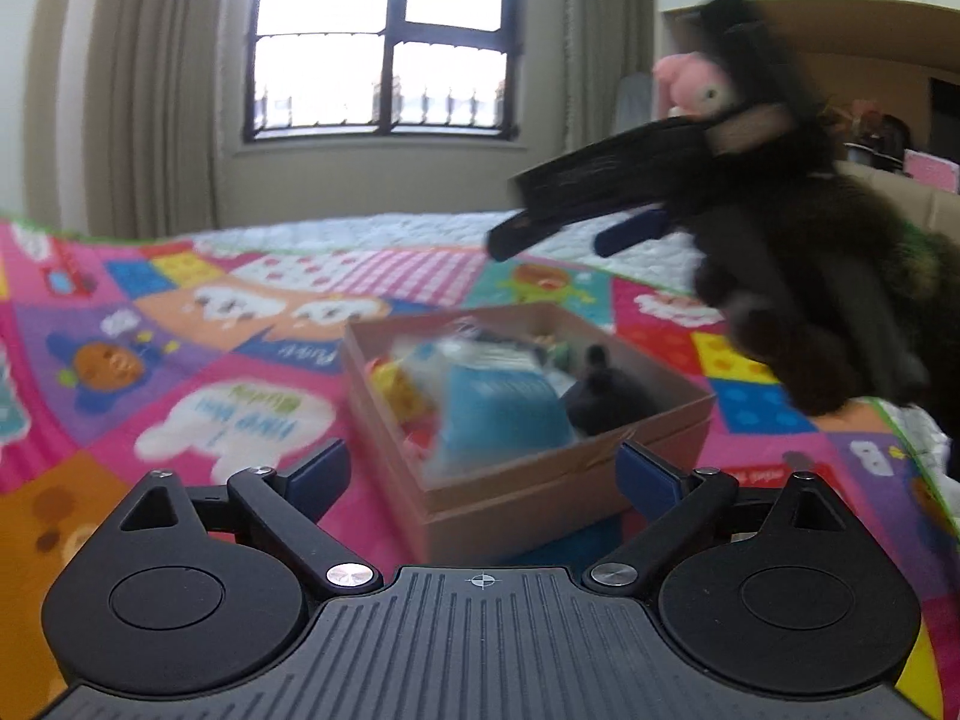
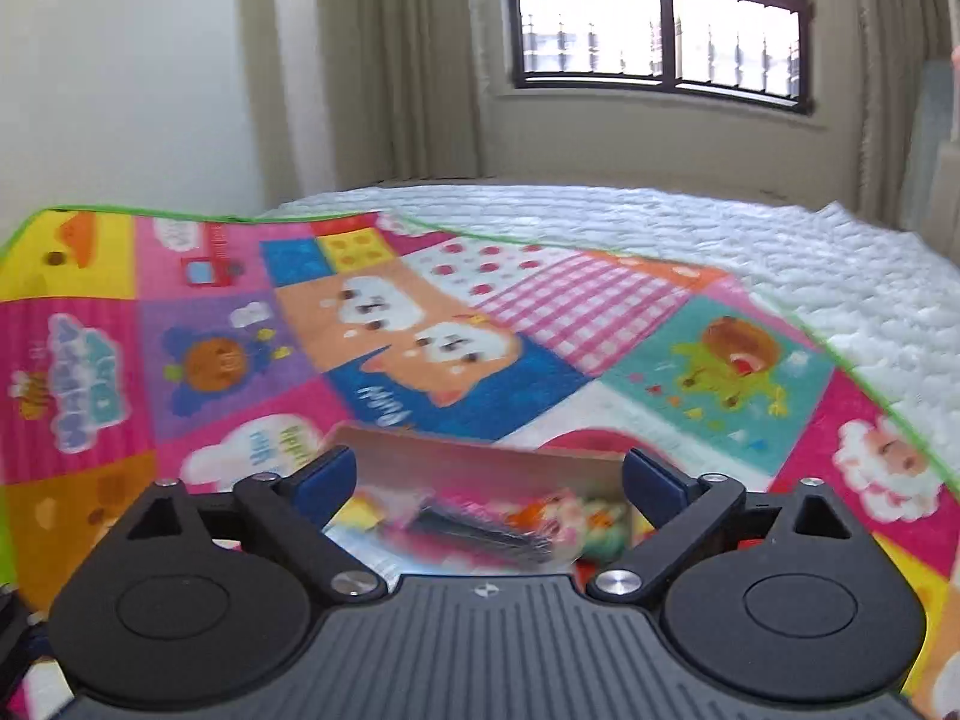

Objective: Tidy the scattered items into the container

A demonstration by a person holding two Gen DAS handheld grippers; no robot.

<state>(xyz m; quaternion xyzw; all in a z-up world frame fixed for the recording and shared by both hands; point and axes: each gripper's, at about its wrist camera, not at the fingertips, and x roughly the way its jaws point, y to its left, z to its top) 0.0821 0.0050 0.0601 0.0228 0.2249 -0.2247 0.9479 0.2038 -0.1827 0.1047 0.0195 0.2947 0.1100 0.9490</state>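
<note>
Cardboard box, brown, open-topped, crammed with blurred toys

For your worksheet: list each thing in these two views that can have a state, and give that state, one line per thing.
Left gripper: jaws open, nothing between them.
Right gripper: jaws open, empty, above the box.
Cardboard box: lidless, upright on the play mat, holding several items.
Blue item: inside the box.
Black item: inside the box, at its right side.
Play mat: spread flat over the white quilt.
Curtains: drawn back from the window.
</note>
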